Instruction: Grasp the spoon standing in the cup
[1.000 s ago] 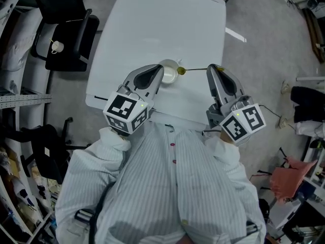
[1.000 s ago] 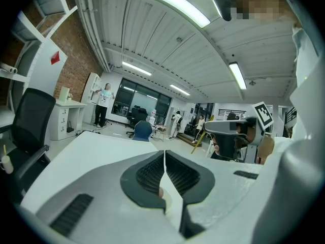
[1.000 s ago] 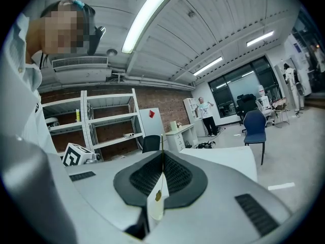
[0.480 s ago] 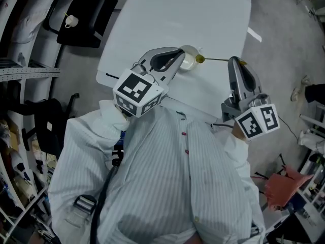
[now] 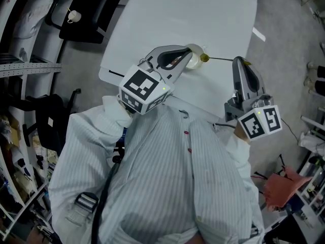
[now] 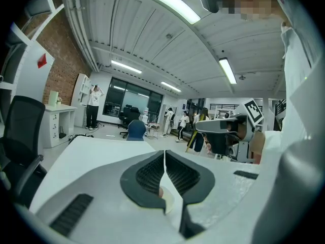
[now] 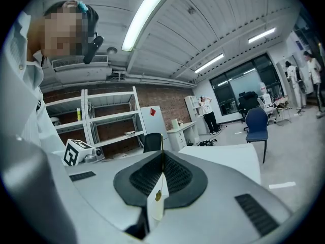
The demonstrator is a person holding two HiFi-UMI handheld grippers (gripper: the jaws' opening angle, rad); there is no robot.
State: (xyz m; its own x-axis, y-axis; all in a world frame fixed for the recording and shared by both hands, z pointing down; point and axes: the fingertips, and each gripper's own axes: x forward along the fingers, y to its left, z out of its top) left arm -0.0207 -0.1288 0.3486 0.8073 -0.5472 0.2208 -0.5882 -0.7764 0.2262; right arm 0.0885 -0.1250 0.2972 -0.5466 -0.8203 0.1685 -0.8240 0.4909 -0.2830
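Seen from above, a person in a striped shirt stands at the near edge of a white worktop, holding 2 grippers, 1 in each hand.

The left claw reaches forward and to the right. Its tips are at a small white cup, which is close to the near edge of the worktop. In the left gripper view, the left claw is closed. Its pads meet at the top and pinch a thin white piece lower down, which looks like the wall of the cup.

The right claw points forward, near the right edge of the worktop. It is closed on the handle end of a thin gold spoon. The spoon lies almost level, crosswise between the 2 claws. Its bowl is just beside the right side of the cup, and whether it touches the rim cannot be told. In the right gripper view, the right claw is shut tight, with the gold handle of the spoon running up between the ribbed pads.

A black chair stands on the floor to the left of the worktop.
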